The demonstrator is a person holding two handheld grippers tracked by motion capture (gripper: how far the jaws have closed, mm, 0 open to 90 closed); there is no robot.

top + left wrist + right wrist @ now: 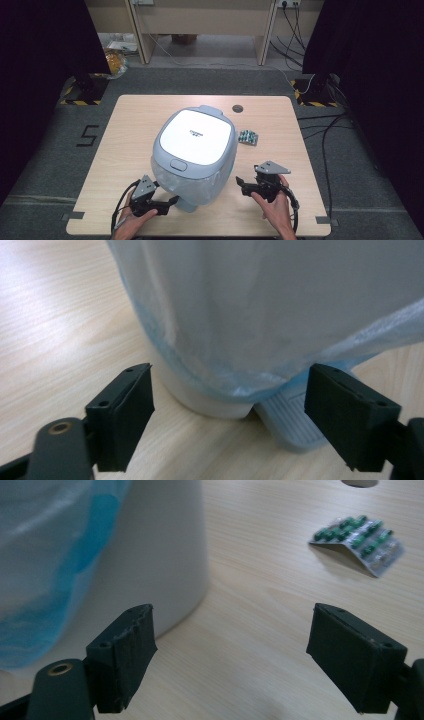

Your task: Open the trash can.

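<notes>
Table (125,130) bears one lidded bin (195,145), one blister pack (248,137); two grippers nearby.

Wooden table (125,145): lidded bin (195,150), pill blister (248,137)

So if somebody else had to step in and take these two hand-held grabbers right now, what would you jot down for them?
Left gripper: open, nothing between the jaws, low at the front of the pedal bin, close to its foot pedal.
Right gripper: open, holding nothing, beside the bin's right side.
Bin: middle of the table, lid closed. The bluish bin bag hangs over the outside of the front.
Blister pack of pills: lies on the table to the bin's right, apart from it.
Done: bag is in place, by the look of it.
Left: probably the pills into the bin; nothing is picked up yet.
</notes>
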